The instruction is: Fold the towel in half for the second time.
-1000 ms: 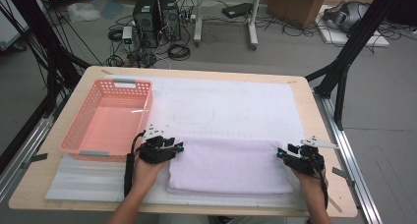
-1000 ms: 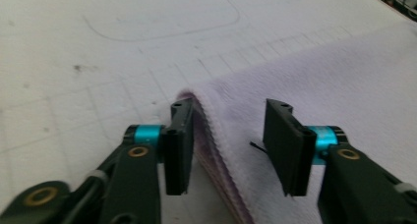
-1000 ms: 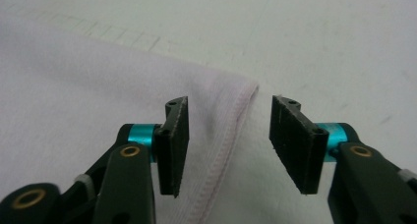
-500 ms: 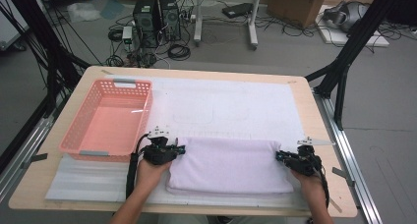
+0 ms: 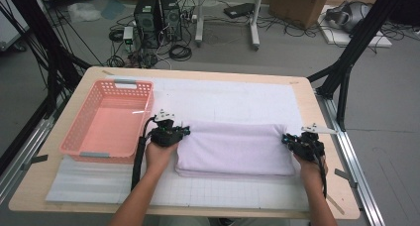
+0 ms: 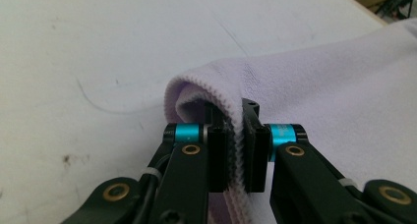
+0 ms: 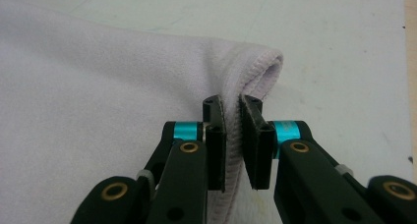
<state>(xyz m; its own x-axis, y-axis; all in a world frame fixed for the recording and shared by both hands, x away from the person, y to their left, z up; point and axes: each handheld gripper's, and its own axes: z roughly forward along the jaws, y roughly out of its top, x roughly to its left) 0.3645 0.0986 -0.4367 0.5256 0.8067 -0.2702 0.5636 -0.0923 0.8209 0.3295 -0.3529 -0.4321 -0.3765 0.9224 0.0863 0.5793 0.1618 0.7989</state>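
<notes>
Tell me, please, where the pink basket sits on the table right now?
In the high view, the pink basket stands on the table's left side, just left of the left gripper and the folded lilac towel.

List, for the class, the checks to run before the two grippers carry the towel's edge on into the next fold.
1. Left gripper shut on the lilac towel hem: ok.
2. Right gripper shut on the hem: ok.
3. Both grips at opposite ends of one edge: ok.
4. Pink basket stands apart from the towel: ok.
5. Layers underneath aligned: cannot tell.
</notes>
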